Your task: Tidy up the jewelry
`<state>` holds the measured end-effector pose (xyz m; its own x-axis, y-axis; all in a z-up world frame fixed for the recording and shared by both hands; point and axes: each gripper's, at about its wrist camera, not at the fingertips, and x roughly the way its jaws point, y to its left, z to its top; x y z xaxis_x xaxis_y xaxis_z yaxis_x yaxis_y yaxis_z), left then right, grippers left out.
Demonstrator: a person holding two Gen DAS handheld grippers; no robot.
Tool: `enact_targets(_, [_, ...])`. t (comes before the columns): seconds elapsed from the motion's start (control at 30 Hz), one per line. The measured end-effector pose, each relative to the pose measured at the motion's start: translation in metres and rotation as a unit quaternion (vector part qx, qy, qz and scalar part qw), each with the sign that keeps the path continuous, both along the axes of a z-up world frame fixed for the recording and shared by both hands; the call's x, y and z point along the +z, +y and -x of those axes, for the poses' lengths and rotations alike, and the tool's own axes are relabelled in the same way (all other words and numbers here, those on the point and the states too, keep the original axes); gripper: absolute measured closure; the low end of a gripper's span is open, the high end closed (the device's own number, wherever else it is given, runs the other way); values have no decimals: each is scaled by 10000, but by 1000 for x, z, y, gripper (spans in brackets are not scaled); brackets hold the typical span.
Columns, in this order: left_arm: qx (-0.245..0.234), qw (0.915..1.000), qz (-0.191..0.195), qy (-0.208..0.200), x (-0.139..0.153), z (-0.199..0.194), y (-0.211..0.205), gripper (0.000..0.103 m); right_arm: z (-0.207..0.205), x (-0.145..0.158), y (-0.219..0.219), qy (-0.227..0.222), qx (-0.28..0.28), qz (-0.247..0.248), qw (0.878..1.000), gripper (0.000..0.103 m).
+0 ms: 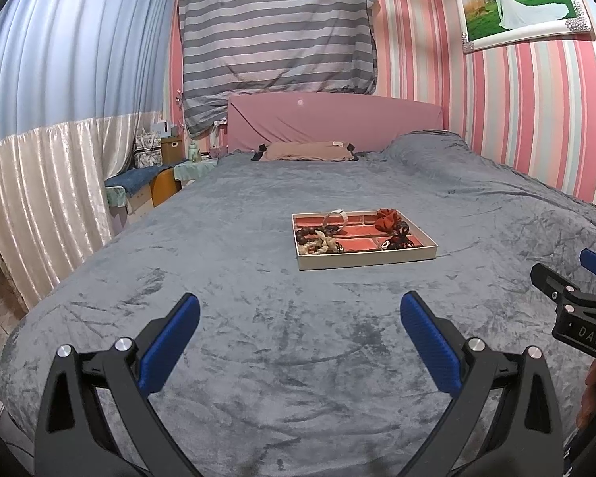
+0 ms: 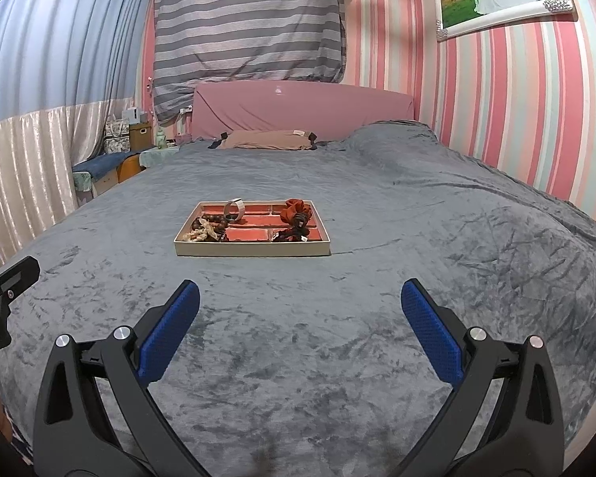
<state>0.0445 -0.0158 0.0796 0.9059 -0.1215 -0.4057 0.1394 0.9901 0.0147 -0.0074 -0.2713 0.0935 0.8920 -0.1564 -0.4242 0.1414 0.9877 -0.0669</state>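
Observation:
A shallow white tray (image 1: 367,260) with red compartments lies on the grey bed. It holds bead bracelets (image 1: 320,240) at its left, a clear ring-shaped bangle (image 1: 335,218) at the back, a red scrunchie (image 1: 389,218) and dark hair ties (image 1: 397,238) at its right. It also shows in the right wrist view (image 2: 252,249), with the beads (image 2: 204,230), bangle (image 2: 234,210) and scrunchie (image 2: 296,210). My left gripper (image 1: 300,310) is open and empty, well short of the tray. My right gripper (image 2: 300,298) is open and empty, also short of it.
The grey velvet blanket (image 1: 258,357) covers the whole bed. A tan pillow (image 1: 306,151) lies by the pink headboard (image 1: 333,119). Curtains (image 1: 39,159) and a bedside table (image 1: 159,183) stand to the left, a striped wall (image 1: 536,119) to the right.

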Motion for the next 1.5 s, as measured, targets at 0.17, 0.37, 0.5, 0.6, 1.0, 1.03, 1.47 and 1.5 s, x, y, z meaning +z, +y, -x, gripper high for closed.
enact_targets(0.17, [4, 10000, 0, -1, 0, 0, -1, 4, 0, -1, 0, 1, -12, 0, 10000, 4])
enact_targets(0.37, [1, 10000, -4, 0, 0, 0, -1, 4, 0, -1, 0, 0, -14, 7, 10000, 4])
enact_targets(0.5, [-2, 10000, -8, -6, 0, 0, -1, 4, 0, -1, -1, 2, -23, 12, 10000, 4])
enact_targets(0.6, [-4, 10000, -9, 2, -1, 0, -1, 4, 0, -2, -1, 11, -27, 3, 10000, 4])
enact_targets(1.0, [6, 10000, -17, 1, -1, -1, 0, 4, 0, -3, -1, 17, -22, 1, 10000, 4])
enact_targets(1.03, [6, 10000, -17, 1, -1, -1, 0, 4, 0, -3, -1, 18, -23, 3, 10000, 4])
enact_targets(1.47, [32, 10000, -67, -22, -2, -2, 1, 4, -4, -7, -1, 49, -30, 1, 10000, 4])
enact_targets(1.5, [35, 10000, -70, -22, -2, -2, 1, 4, -4, -6, -2, 47, -36, -1, 10000, 4])
